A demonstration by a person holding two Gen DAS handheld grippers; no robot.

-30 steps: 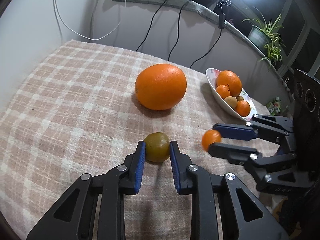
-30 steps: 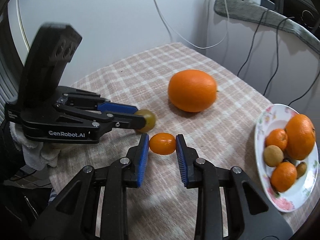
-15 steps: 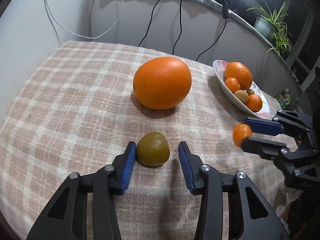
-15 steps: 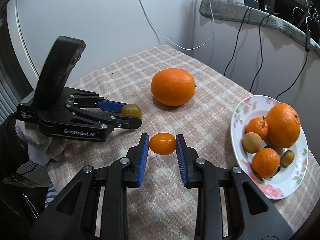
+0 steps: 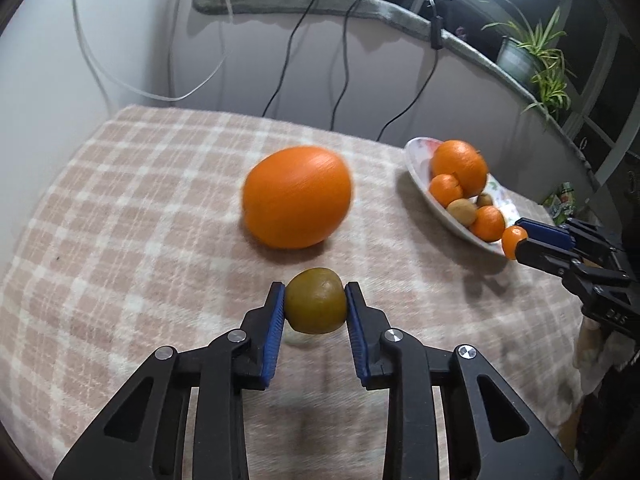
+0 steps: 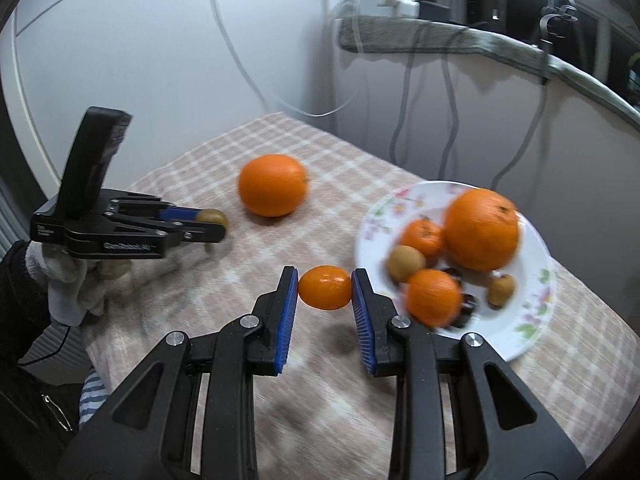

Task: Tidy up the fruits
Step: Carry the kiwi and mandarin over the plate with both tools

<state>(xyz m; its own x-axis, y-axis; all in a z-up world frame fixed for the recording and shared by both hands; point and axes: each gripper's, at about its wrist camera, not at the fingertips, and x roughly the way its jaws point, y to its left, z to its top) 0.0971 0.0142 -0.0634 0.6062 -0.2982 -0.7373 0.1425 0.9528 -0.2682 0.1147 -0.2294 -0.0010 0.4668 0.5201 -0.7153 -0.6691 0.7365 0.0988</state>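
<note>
Blue pads of the left gripper were closing on a greenish-brown kiwi-like fruit already touching both, just off the checked cloth. The right gripper was clamped on a small kumquat-like orange fruit, the floral plate just to its right. Judgement: carry the kumquat over the rim and release low into a gap, firming the left grip before lifting. Only the right view showed the gloved hand; only the left showed the potted plant.
</note>
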